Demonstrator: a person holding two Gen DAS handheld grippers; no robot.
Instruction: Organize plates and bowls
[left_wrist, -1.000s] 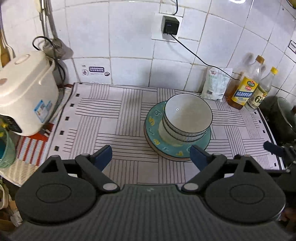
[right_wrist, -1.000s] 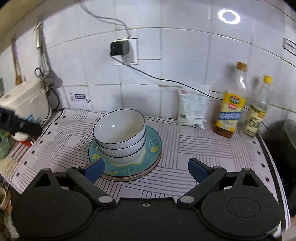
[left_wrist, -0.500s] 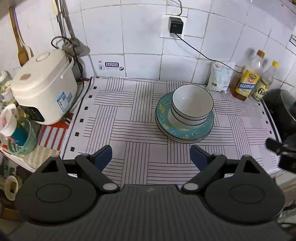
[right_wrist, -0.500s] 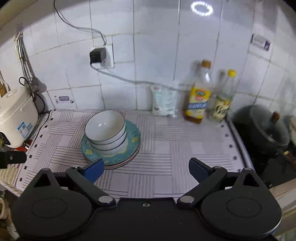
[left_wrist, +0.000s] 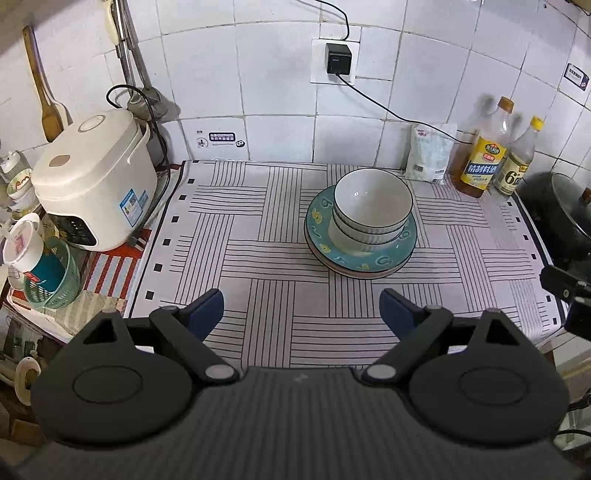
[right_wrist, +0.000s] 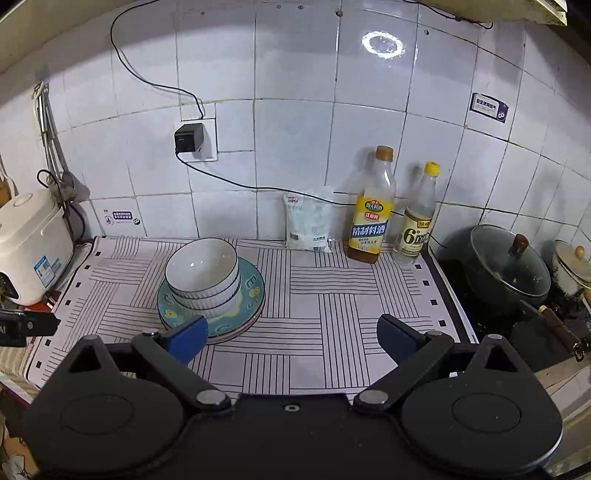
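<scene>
Bowls (left_wrist: 373, 206) stacked on plates (left_wrist: 360, 254), mid-mat at 1 o'clock. Left gripper (left_wrist: 301, 308) and right gripper (right_wrist: 291, 338) wide open, holding nothing. Stack maybe wobbly: bump could tip it. Bottles (right_wrist: 371, 210) at 2 o'clock, pot (right_wrist: 508, 267) at 3. Mat (left_wrist: 236, 236) bare at 11.

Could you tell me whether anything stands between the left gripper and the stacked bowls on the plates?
Nothing visible does. Only bare striped mat lies between the open left gripper and the bowls stacked on the plates.
</scene>
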